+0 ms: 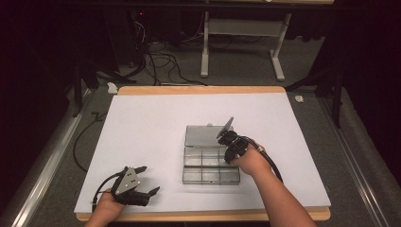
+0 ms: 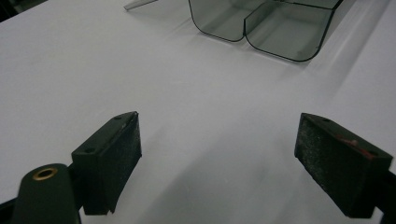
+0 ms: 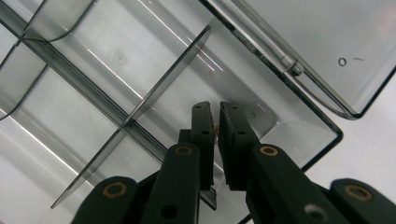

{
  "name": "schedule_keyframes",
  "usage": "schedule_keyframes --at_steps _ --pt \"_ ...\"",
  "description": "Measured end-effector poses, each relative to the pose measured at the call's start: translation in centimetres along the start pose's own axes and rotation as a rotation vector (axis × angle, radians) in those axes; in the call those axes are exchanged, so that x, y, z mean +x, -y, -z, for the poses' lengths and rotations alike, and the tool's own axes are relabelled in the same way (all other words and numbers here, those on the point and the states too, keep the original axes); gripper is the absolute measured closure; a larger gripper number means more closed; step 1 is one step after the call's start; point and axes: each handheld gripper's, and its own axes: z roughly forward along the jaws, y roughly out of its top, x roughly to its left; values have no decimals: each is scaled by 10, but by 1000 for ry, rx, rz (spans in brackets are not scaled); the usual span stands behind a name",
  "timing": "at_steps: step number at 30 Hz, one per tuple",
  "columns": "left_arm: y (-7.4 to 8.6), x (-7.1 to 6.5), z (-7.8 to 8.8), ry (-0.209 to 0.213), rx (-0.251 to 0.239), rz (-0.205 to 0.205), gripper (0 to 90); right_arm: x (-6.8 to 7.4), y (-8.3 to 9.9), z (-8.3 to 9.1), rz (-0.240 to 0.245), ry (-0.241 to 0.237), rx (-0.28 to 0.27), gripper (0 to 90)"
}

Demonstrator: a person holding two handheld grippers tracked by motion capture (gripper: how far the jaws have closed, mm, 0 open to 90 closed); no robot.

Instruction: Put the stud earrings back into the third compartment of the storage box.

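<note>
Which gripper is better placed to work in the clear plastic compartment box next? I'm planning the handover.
Probably the right gripper: its shut jaws already point into a compartment of the clear plastic compartment box. The left gripper rests open, apart.

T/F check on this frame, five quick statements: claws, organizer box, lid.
1. The left claw is open with nothing between its pads. True.
2. The right claw is wide open. False: its jaws are nearly together, and something small and thin seems pinched between them, too small to identify.
3. The clear compartment box has its lid open. True.
4. The right claw is over the bare table, away from the box. False: it points into a corner compartment next to the lid's hinge.
5. The left claw is inside the box. False: it sits near the table's front left edge, apart from the box.
</note>
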Motion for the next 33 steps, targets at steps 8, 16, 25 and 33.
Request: schedule_keyframes --at_steps 8,16,25,33 --pt "0 1 0 3 1 3 154 2 -2 -3 8 7 8 827" --pt "0 0 0 0 -2 2 154 4 2 25 6 0 -51 809" --pt "1 -1 1 -8 -10 -7 154 -4 24 52 -35 22 -84 792" --pt "0 -2 1 -12 -8 -13 154 -15 45 57 -57 30 -89 776"
